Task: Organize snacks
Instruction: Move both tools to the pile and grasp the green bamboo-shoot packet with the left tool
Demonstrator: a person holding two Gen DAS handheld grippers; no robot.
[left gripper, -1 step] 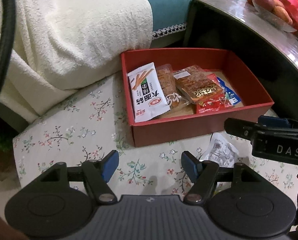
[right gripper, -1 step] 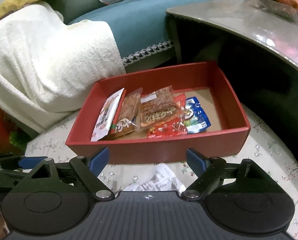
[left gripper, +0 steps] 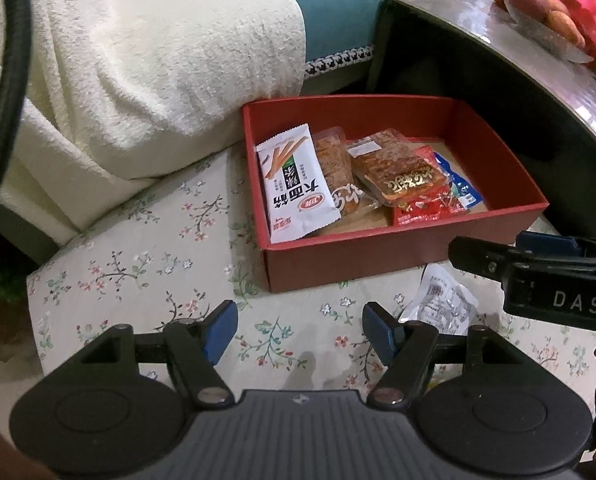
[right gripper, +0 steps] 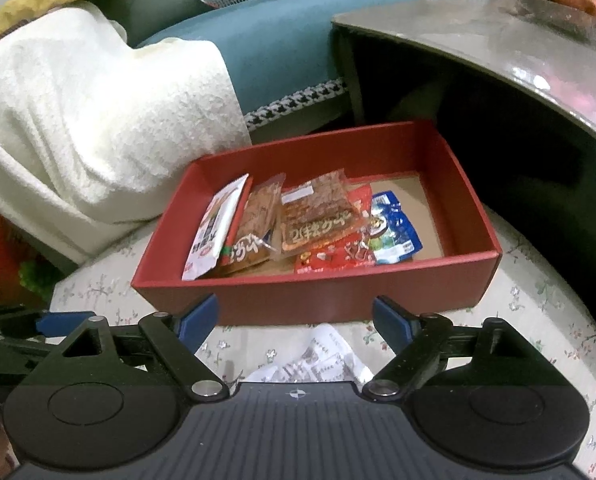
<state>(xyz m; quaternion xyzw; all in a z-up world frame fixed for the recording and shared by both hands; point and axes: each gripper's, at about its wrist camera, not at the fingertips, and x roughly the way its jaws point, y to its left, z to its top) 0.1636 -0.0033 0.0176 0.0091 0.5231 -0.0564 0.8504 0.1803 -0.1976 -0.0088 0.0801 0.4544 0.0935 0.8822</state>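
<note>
Before red box (right gripper: pixel 318 300), right gripper (right gripper: pixel 295 320) wide, empty

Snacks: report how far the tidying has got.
Done: five packets lie in the red box. In hand: nothing; the left claw and right claw are open. Left: one clear packet on the floral cloth, under the right claw.

Both wrist views low, side by side, sharing red box (left gripper: pixel 398 264) (right gripper: pixel 318 300)
</note>
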